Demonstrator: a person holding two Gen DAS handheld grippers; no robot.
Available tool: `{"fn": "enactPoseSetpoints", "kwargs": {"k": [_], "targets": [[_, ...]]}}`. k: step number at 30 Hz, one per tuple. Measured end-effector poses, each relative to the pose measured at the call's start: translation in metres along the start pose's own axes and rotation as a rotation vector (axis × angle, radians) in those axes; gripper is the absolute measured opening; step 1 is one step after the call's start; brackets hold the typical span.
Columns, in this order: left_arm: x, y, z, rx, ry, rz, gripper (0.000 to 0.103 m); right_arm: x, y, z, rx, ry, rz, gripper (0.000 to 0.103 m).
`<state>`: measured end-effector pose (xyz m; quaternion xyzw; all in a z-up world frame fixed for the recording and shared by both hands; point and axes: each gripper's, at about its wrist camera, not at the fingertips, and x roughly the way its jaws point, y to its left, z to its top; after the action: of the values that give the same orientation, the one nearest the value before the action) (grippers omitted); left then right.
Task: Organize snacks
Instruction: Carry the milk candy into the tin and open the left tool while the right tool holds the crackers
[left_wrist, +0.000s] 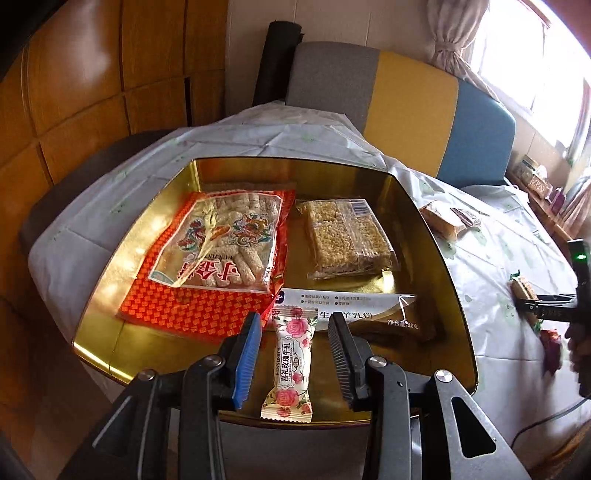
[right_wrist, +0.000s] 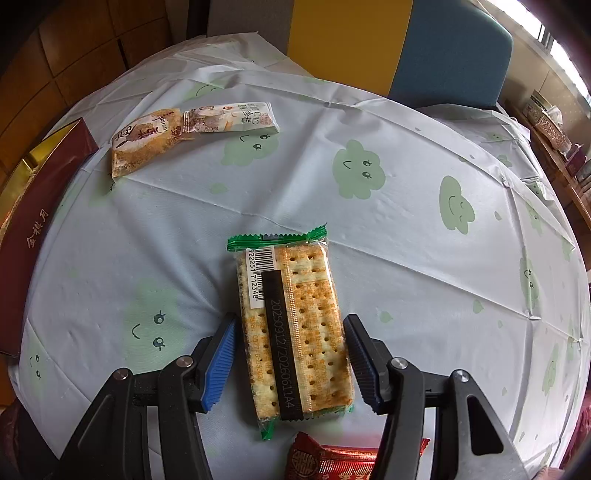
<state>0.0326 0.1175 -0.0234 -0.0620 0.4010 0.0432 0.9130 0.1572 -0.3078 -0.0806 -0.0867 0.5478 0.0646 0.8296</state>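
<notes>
A gold tin box (left_wrist: 436, 236) holds a red rice-stick bag (left_wrist: 218, 254), a puffed-rice bar pack (left_wrist: 347, 236) and a white sachet (left_wrist: 351, 308). My left gripper (left_wrist: 293, 354) is open, its jaws either side of a rose-print nougat bar (left_wrist: 291, 365) lying at the box's near edge. My right gripper (right_wrist: 288, 356) is open around a green-edged cracker pack (right_wrist: 295, 325) lying flat on the tablecloth (right_wrist: 406, 229); the fingers stand apart from it. The right gripper also shows in the left wrist view (left_wrist: 543, 304).
A brown cake pack (right_wrist: 144, 142) and a white snack pack (right_wrist: 232, 118) lie at the far left of the table. A red wrapped snack (right_wrist: 332, 459) lies under the right gripper. The box's maroon wall (right_wrist: 40, 229) stands at the left. Chairs (right_wrist: 406, 44) stand behind.
</notes>
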Motion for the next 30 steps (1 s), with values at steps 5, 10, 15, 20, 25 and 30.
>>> {"fn": "enactPoseSetpoints", "kwargs": {"k": [5, 10, 15, 20, 25, 30], "targets": [[-0.001, -0.013, 0.001, 0.033, 0.004, 0.039, 0.039, 0.000, 0.002, 0.000, -0.005, 0.000, -0.009, 0.059], [-0.002, -0.016, 0.003, 0.019, 0.020, 0.049, 0.039, -0.002, 0.007, 0.001, -0.019, -0.004, -0.028, 0.057], [-0.004, -0.017, 0.002, 0.023, 0.013, 0.069, 0.039, -0.004, 0.016, 0.001, -0.051, -0.016, -0.052, 0.048], [-0.006, -0.010, 0.002, 0.000, 0.011, 0.078, 0.039, -0.005, 0.018, 0.000, -0.061, -0.019, -0.069, 0.048], [-0.005, -0.003, 0.001, -0.024, 0.012, 0.087, 0.039, -0.004, 0.016, 0.000, -0.054, -0.019, -0.065, 0.048], [-0.005, 0.005, 0.001, -0.043, 0.012, 0.104, 0.039, -0.005, 0.012, 0.000, -0.036, -0.015, -0.050, 0.048]]}}
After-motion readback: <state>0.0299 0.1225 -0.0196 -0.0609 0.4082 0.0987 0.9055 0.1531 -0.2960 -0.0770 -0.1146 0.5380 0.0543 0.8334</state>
